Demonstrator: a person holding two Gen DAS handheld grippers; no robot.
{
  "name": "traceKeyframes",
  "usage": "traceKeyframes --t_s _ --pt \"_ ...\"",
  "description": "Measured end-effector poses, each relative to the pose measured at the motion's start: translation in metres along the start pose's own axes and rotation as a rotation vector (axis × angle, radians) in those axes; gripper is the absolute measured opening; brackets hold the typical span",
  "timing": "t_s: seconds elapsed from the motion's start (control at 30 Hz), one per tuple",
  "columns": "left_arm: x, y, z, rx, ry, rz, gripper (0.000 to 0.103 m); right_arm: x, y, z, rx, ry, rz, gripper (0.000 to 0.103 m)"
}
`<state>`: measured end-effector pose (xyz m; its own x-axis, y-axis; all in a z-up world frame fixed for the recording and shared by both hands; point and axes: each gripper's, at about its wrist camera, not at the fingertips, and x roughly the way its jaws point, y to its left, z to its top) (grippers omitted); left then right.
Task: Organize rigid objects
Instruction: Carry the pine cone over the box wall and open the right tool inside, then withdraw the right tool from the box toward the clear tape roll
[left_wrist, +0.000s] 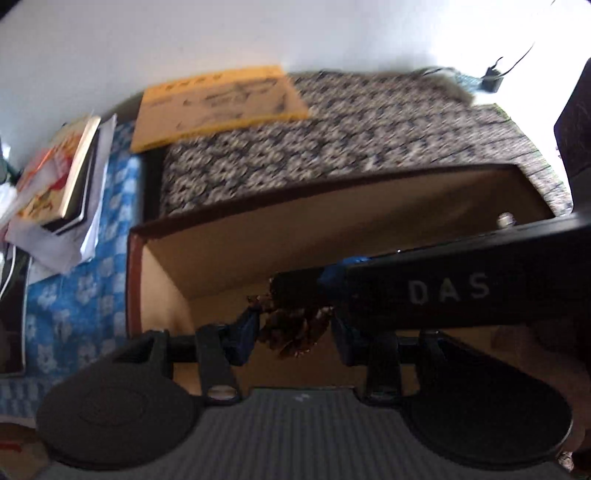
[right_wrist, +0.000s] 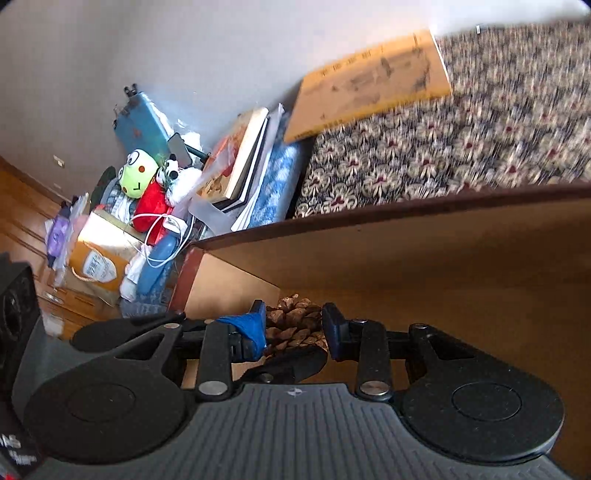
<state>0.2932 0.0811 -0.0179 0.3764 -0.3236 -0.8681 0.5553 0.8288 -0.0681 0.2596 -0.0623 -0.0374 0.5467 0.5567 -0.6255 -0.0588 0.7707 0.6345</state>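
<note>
A brown pine cone hangs over the open cardboard box with my left gripper shut on it, one dark blue finger at each side. My right gripper's black body reaches in from the right, just above the cone. In the right wrist view the pine cone shows between the fingers of my right gripper. Those jaws stand apart around it, and I cannot tell whether the pads touch it. One right finger carries blue tape. The box wall rises behind.
The box rests against a flower-patterned cloth surface with a yellow book lying on it. A stack of books, plush toys and cables crowd the left. A blue flowered cloth lies beside the box.
</note>
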Motion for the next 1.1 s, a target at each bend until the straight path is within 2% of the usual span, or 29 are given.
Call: traceKeyframes --t_s 0.1,0.17,0.23,0.3,0.53,0.63,0.77,0.97,1.1 --pt "0.000 -0.001 0.003 0.007 0.010 0.037 0.037 0.006 -0.012 0.003 0.058 0.009 0.027 0.017" --pt "0.002 -0.002 0.003 0.010 0.008 0.039 0.042 0.006 -0.020 0.004 0.109 0.016 0.038 0.020" --pt "0.000 -0.002 0.001 0.019 -0.018 0.040 0.051 0.003 -0.026 0.006 0.142 0.008 0.055 0.021" --pt "-0.002 -0.003 0.000 0.027 -0.038 0.047 0.054 -0.002 -0.031 0.007 0.175 -0.014 0.077 0.022" --pt "-0.008 -0.011 -0.002 0.032 -0.074 0.107 0.057 -0.033 -0.038 0.005 0.173 -0.057 0.058 0.022" --pt "-0.014 -0.015 -0.004 0.010 -0.096 0.159 0.062 -0.045 -0.045 0.000 0.193 -0.064 -0.001 0.022" --pt "-0.024 -0.016 -0.006 -0.042 -0.101 0.162 0.062 -0.066 -0.051 -0.012 0.170 -0.084 -0.209 0.023" --pt "-0.038 -0.032 -0.013 -0.067 -0.116 0.187 0.062 -0.094 -0.072 -0.025 0.242 -0.150 -0.298 0.021" --pt "-0.051 -0.047 -0.018 -0.074 -0.134 0.212 0.063 -0.103 -0.071 -0.030 0.186 -0.189 -0.382 0.021"
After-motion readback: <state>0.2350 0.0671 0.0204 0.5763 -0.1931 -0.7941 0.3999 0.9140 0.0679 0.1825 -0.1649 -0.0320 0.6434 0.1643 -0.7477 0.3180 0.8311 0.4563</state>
